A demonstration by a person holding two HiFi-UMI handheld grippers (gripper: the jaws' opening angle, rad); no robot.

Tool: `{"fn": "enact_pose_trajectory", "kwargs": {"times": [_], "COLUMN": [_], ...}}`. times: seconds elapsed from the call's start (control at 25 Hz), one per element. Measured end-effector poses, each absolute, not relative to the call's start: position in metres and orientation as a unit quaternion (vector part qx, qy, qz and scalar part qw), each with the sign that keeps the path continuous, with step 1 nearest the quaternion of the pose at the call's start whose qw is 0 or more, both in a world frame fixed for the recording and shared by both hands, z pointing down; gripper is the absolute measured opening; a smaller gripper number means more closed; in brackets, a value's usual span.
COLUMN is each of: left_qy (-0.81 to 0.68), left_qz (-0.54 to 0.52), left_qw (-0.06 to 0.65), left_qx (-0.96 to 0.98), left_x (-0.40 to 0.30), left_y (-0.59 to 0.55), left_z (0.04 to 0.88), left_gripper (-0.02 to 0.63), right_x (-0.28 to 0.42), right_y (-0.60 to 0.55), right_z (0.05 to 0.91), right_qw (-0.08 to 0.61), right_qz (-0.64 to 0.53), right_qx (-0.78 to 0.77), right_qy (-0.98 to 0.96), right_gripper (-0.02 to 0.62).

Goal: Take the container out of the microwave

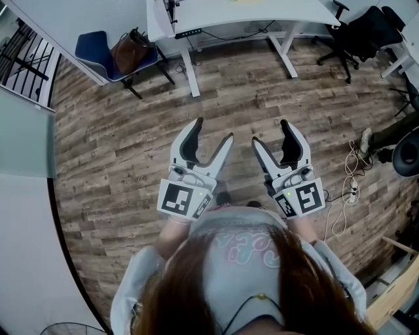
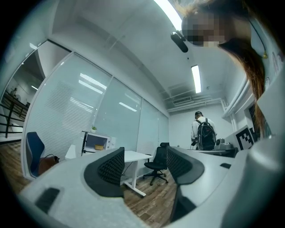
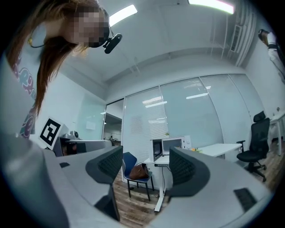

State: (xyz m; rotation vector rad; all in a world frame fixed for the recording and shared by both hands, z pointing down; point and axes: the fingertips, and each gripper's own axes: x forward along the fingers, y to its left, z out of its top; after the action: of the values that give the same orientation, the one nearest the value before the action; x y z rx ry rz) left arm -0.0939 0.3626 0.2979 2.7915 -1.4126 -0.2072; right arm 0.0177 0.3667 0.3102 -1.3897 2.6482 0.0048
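Observation:
The white microwave (image 2: 99, 142) stands far off on a white desk (image 2: 133, 156) by the glass wall, with its door swung open. A small yellowish thing (image 2: 99, 147) shows inside, too small to make out. In the right gripper view the microwave (image 3: 171, 147) appears between the jaws, also with its door open. My left gripper (image 1: 213, 131) and right gripper (image 1: 270, 131) are held side by side over the wooden floor, both open and empty. Neither is near the microwave. The head view does not show the microwave.
A blue chair (image 1: 98, 49) with a brown bag (image 1: 131, 51) stands left of the desk (image 1: 242, 19). A black office chair (image 1: 357, 33) is at the far right, cables (image 1: 347, 190) lie on the floor. A person with a backpack (image 2: 202, 133) stands farther off.

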Motion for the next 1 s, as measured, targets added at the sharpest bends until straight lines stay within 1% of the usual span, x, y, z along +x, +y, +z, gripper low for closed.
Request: {"fn": "enact_pose_trajectory", "kwargs": {"times": [0.2, 0.36, 0.56, 1.0], "left_qy": [-0.437, -0.427, -0.423, -0.453], "left_qz": [-0.066, -0.073, -0.076, -0.065], "left_qw": [0.007, 0.016, 0.019, 0.004], "left_qx": [0.897, 0.901, 0.903, 0.889], "left_x": [-0.108, -0.109, -0.109, -0.116], "left_y": [0.361, 0.359, 0.352, 0.304], "left_z": [0.305, 0.310, 0.309, 0.309], "left_gripper": [0.262, 0.262, 0.262, 0.262], "right_x": [0.006, 0.002, -0.003, -0.009], "right_y": [0.370, 0.371, 0.363, 0.307], "right_z": [0.315, 0.319, 0.315, 0.312], "right_qw": [0.080, 0.072, 0.078, 0.091], "right_qz": [0.004, 0.000, -0.002, 0.001], "right_qx": [-0.483, -0.489, -0.484, -0.454], "right_qy": [0.872, 0.870, 0.872, 0.886], "right_gripper": [0.311, 0.311, 0.311, 0.310]}}
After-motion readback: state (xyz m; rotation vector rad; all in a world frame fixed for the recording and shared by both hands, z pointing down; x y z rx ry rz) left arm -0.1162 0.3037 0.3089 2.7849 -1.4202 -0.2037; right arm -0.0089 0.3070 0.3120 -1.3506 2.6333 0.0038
